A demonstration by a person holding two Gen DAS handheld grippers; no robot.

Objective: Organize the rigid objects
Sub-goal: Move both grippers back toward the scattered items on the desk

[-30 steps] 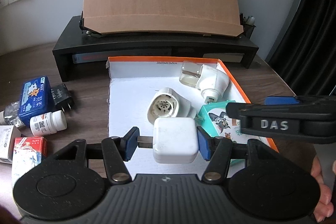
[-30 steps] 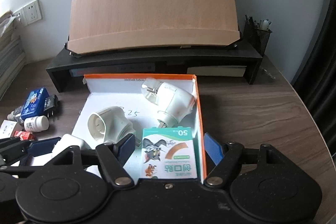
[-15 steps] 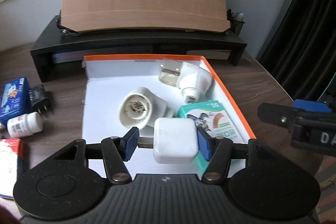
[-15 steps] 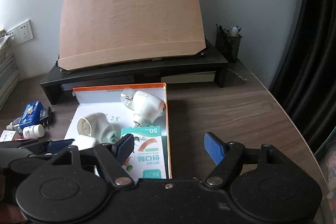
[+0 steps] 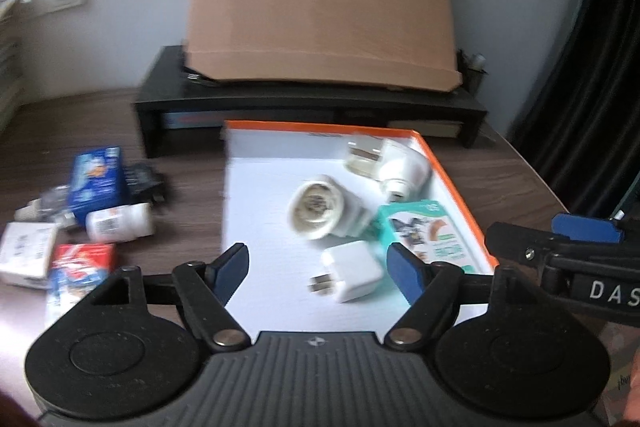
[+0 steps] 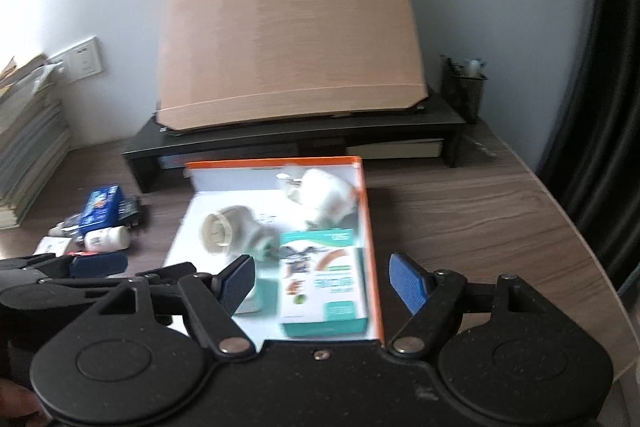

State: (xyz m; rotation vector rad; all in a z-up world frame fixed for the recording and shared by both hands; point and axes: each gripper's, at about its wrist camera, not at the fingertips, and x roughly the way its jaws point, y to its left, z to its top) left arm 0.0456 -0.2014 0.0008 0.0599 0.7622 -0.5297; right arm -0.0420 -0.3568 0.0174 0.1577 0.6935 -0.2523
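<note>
Left wrist view: left gripper (image 5: 318, 269) spread wide, holding nothing. White charger (image 5: 352, 275) lies loose on the orange-rimmed box (image 5: 456, 187) floor between the pads, prongs leftward. Right gripper (image 6: 322, 279) gapes empty too. Beyond, round adapter (image 5: 320, 213), bandage carton (image 5: 430, 239).

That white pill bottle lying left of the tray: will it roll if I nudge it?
Probably: the pill bottle lies on its side on the bare desk. It looks rigid and smooth, so likely slippery. The blue box behind may stop it.
</note>
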